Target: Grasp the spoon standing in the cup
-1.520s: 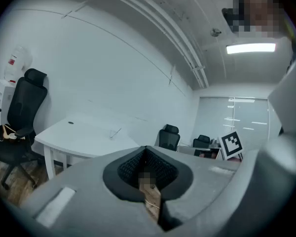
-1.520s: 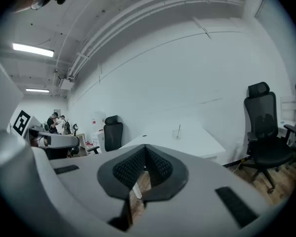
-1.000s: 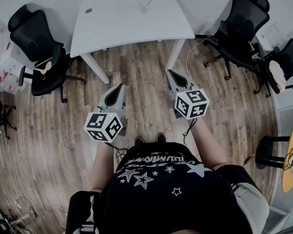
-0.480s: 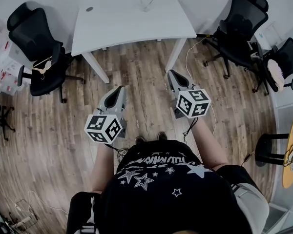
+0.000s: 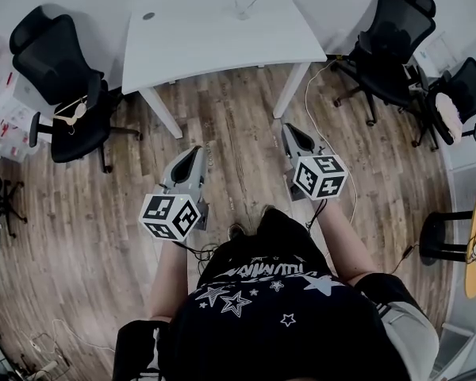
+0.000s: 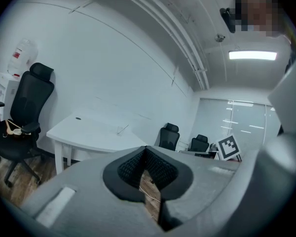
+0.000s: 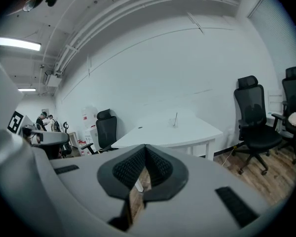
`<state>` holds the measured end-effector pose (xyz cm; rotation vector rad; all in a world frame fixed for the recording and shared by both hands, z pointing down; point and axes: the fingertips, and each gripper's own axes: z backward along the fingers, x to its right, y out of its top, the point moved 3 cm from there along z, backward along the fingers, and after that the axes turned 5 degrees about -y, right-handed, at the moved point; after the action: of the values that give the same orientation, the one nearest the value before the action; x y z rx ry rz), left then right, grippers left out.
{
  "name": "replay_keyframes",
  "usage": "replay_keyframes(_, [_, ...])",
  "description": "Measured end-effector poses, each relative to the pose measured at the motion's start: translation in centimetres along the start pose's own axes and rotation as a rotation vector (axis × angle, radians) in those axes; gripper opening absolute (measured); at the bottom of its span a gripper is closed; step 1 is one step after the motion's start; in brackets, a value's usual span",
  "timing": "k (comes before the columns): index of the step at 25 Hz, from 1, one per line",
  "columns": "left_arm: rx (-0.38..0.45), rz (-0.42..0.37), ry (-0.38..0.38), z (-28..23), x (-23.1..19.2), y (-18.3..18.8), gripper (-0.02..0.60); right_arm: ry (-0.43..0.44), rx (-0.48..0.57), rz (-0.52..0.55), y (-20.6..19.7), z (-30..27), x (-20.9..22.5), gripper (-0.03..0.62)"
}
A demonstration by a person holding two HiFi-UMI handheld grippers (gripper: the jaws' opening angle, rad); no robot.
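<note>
The left tool (image 5: pixel 194 152) has its dark ribbed pads pressed together at the tips, with nothing between them; only floor shows through the slit below. The right tool (image 5: pixel 289 128) is pressed together the same way and is likewise empty. Each carries a white cube with black square markers, the left cube (image 5: pixel 170 217) and the right cube (image 5: pixel 320 175); these are patterns, not words.

Both tools hang over the brown wood-plank floor (image 5: pixel 230 125), well apart from the white counter (image 5: pixel 206 34) ahead. The floor between them and the counter's near edge lies open, apart from a pale cable (image 5: pixel 309 101) by the counter's near right leg.

The small clear cup (image 5: pixel 239 9) stands near the counter's far edge, right of its middle, with the thin spoon (image 7: pixel 175 115) upright in it and leaning slightly. A dark round spot (image 5: pixel 148 16) sits toward the far left corner.

A black mesh office chair (image 5: pixel 59 78) stands off the counter's left edge, and another black office chair (image 5: pixel 393 42) off its right edge.

The person's black star-printed shirt (image 5: pixel 262 292) bears white lettering, too warped to read. A square marker board (image 6: pixel 228 147) shows in the left gripper view.
</note>
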<state>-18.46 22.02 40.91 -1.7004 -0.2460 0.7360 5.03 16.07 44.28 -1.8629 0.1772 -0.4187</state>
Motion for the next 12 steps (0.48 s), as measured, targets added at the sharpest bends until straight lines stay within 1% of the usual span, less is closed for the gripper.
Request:
replay_keyframes(3, [-0.019,0.001,-0.004,0.1,-0.6,-0.4,0.008,-0.012,-0.009,0.008,-0.1,-0.4,0.2,0.009])
replay_keyframes(7, [-0.027,0.022,0.014,-0.5,-1.8,-0.6,0.008,-0.012,-0.001,0.01,0.6,-1.4,0.8,0.009])
replay_keyframes(12, [-0.012,-0.005,0.048,-2.0,-2.9,0.5,0.008,0.009,0.016,0.01,1.9,-4.0,2.0,0.009])
